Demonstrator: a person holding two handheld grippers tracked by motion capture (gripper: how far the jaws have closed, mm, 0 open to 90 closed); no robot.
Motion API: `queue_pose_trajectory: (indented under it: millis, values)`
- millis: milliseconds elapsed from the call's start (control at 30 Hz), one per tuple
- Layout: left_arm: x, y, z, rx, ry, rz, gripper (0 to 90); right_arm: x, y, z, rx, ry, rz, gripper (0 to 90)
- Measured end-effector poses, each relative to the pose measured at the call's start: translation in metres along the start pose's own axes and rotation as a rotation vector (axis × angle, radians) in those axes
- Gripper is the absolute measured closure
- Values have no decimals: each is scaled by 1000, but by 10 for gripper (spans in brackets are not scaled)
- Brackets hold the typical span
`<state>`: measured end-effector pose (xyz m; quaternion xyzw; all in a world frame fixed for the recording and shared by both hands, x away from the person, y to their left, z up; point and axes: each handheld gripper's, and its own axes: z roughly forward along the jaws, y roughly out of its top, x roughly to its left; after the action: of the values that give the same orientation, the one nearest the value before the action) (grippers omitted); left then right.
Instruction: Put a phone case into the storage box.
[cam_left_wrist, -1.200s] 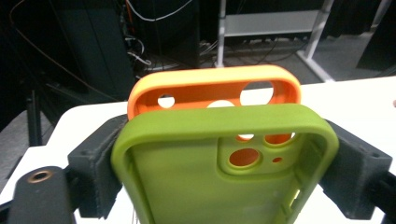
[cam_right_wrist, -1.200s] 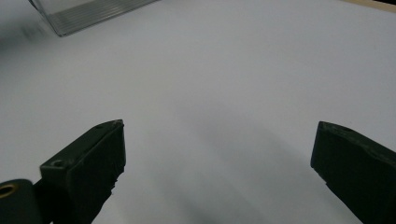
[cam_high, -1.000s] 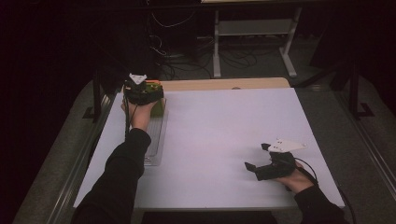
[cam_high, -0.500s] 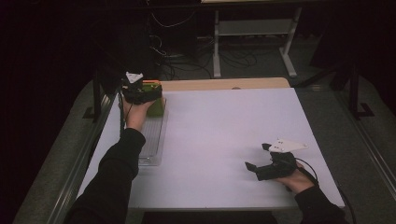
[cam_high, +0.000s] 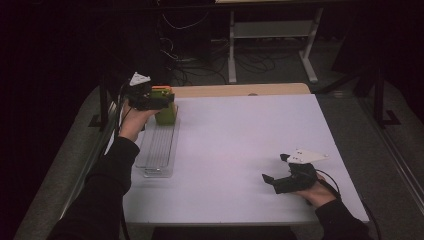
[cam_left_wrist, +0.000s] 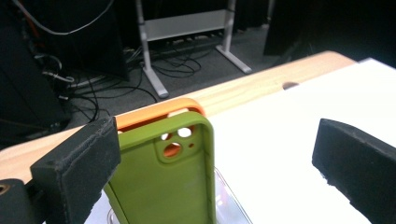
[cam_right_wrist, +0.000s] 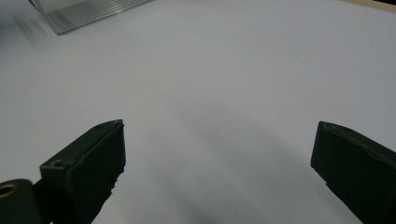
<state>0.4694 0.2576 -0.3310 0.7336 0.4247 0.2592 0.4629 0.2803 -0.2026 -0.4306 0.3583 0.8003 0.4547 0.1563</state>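
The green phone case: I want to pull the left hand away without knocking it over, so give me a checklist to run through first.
1. Left tongs open: ok, the jaws have just been opening and stand wide.
2. Green phone case free of the pads: cannot tell, the left pad sits right against its edge.
3. Case upright in the clear rack: ok, it stands beside the orange case.
4. Case seated firmly in a slot: cannot tell, its base is hidden.
5. Right tongs out of the way: ok, open and low over the white table, far from the rack.
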Motion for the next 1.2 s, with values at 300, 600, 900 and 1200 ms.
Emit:
queue_pose_trajectory:
  millis: [300,600,900,1200]
  values:
    - [-9,3,-11,23,-90,31,5,1,0,0,2,1,2,23]
    - [-23,3,-23,21,-175,56,5,1,0,1,0,2,0,22]
    - [-49,-6,-37,35,-282,115,5,3,1,1,5,9,-12,22]
    - [-73,-22,-54,34,-352,146,5,4,2,0,-1,10,-11,22]
